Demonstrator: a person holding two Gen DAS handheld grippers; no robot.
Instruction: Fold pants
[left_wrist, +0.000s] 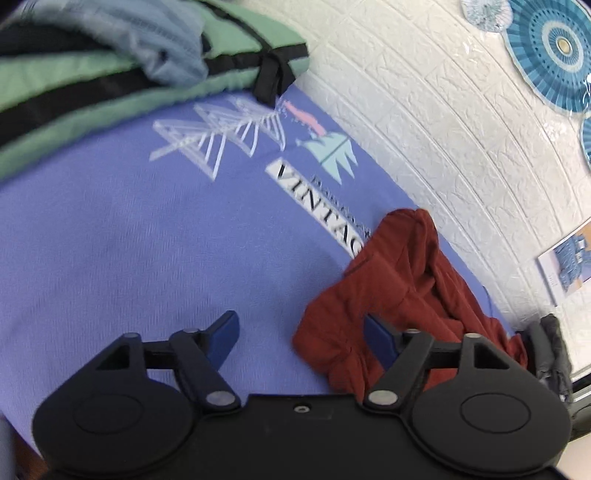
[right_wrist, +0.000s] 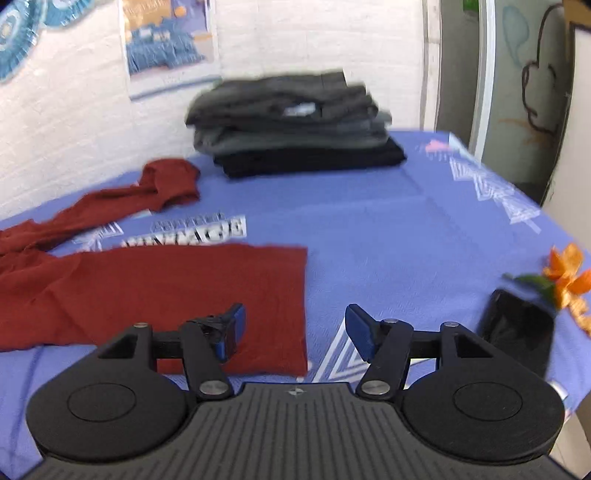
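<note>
From the left wrist, the left gripper (left_wrist: 301, 341) hovers with fingers apart and empty over the sheet (left_wrist: 110, 258), the bunched end of the red pants (left_wrist: 402, 295) just beside its right finger; it should probably take that end at one edge, not the heap. From the right wrist, the right gripper (right_wrist: 295, 332) is spread and empty above the flat leg's hem corner, the other leg lying twisted toward the wall (right_wrist: 74, 110); pinching that corner squarely would likely serve best.

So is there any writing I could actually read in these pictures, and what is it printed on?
"VINTAG": black letters on a white band printed on the purple bedsheet; the last part is covered by the red pants.
The same band shows upside down in the right wrist view.
Small line above that word: too blurred to read.
Poster on the wall: any text too blurred.
</note>
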